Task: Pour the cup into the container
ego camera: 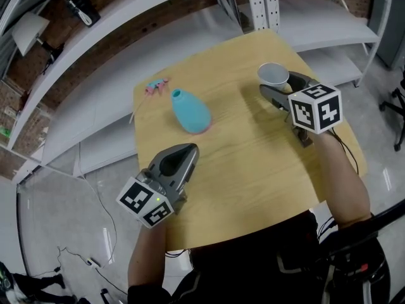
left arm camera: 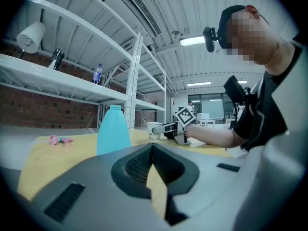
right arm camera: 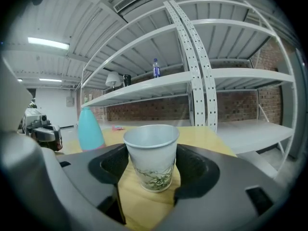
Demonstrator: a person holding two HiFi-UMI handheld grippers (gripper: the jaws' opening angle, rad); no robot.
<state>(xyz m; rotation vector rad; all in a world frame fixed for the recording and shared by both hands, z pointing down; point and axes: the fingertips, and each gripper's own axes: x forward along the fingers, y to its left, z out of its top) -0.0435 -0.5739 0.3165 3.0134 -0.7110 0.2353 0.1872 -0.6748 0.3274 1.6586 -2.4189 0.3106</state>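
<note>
A white paper cup (ego camera: 273, 74) with a green leaf print stands upright at the far right of the wooden table (ego camera: 253, 170). My right gripper (ego camera: 278, 83) has its jaws on both sides of the cup (right arm camera: 151, 155), pressed against its walls. A light blue bottle-shaped container (ego camera: 191, 113) with a narrow open neck stands upright near the table's middle, left of the cup. My left gripper (ego camera: 183, 149) rests near the table's front left, shut with nothing in it, pointing toward the container (left arm camera: 113, 131). The cup's inside is hidden from me.
A small pink object (ego camera: 156, 86) lies at the table's far left corner. White metal shelving (ego camera: 95, 106) runs behind and left of the table. The table's edges drop to a grey floor, and an office chair (ego camera: 395, 106) stands at the right.
</note>
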